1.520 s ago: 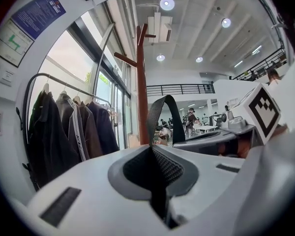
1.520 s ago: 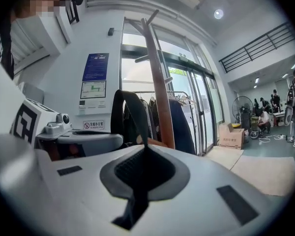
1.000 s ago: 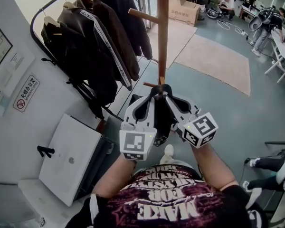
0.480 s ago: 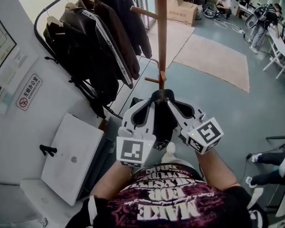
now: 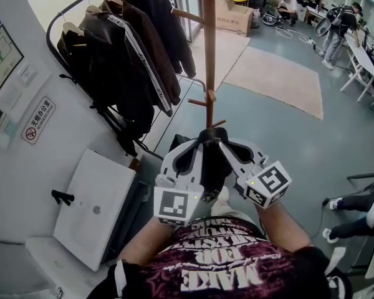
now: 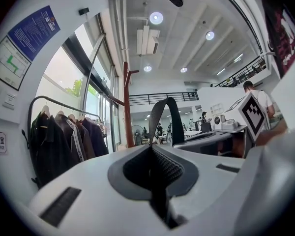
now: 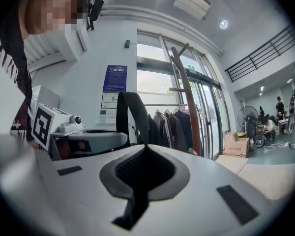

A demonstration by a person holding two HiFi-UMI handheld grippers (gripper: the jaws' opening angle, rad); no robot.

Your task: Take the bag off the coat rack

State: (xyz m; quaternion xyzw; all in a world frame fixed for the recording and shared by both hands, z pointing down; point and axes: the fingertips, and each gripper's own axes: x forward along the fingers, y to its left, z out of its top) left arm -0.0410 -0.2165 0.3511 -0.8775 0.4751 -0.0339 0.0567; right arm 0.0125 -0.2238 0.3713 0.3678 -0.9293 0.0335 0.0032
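Note:
A black bag [image 5: 210,167] hangs by its strap [image 5: 211,132] between my two grippers, close in front of the wooden coat rack [image 5: 209,48]. My left gripper [image 5: 202,137] and right gripper [image 5: 220,137] meet tip to tip, each shut on the strap. The strap sits just near of a short low peg [image 5: 219,123]; I cannot tell whether it touches it. In the left gripper view the strap [image 6: 165,117] loops up out of the shut left gripper [image 6: 151,149], with the rack [image 6: 126,107] behind. In the right gripper view the strap [image 7: 132,117] rises from the right gripper [image 7: 145,149], left of the rack [image 7: 189,107].
A rail of dark jackets [image 5: 124,55] stands at the left by the wall. A white cabinet [image 5: 93,204] lies below it. Beyond the rack are a beige rug [image 5: 277,80], a cardboard box [image 5: 234,14] and several people [image 5: 343,27]. Someone's legs [image 5: 361,210] are at the right.
Both grippers, still shut on the strap, have drawn back toward me and away from the rack's pole. The bag has come with them.

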